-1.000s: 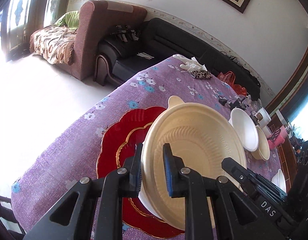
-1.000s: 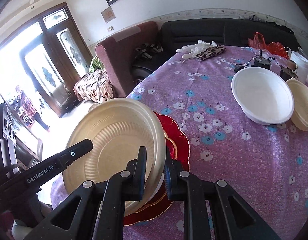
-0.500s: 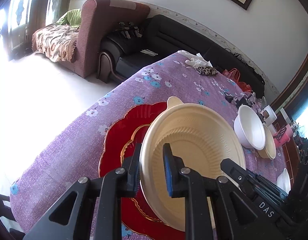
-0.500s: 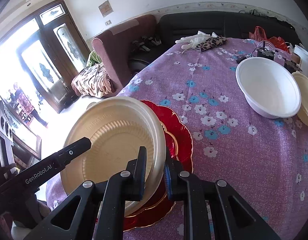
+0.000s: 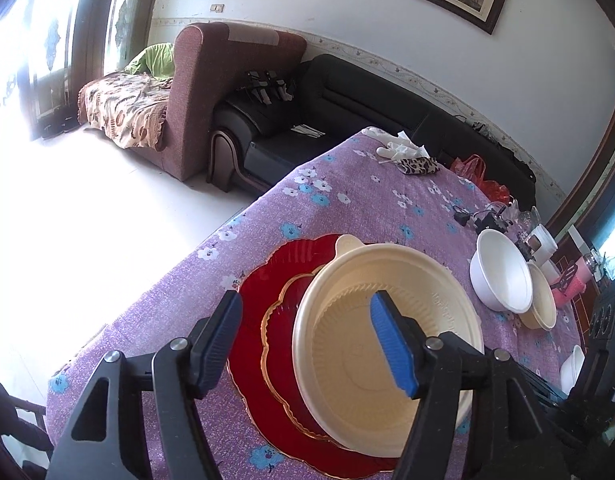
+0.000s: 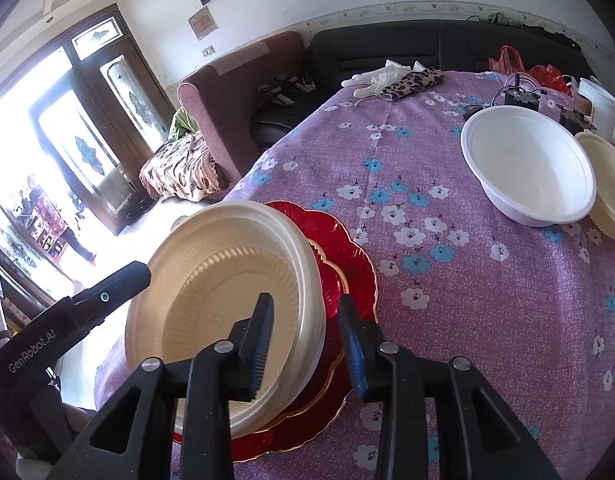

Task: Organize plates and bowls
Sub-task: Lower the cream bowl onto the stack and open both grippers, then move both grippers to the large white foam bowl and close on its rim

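Both grippers' jaws had just opened, straddling the cream bowl's [image 5: 371, 356] rim, bowl rested on red plates [image 5: 267, 304]. White bowl [image 6: 527, 168] beyond remained unstacked.

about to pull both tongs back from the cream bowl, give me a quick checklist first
1. Left tongs let go of the cream bowl: ok, jaws have just been opening, pads clear of the rim though it is still between them.
2. Right tongs let go: ok, jaws have just been opening, rim between them untouched.
3. Bowl on the red plates: ok, sits off-centre.
4. Bowl sitting level: cannot tell.
5. White bowl and second cream bowl clear of the withdrawal path: ok, far across the table.
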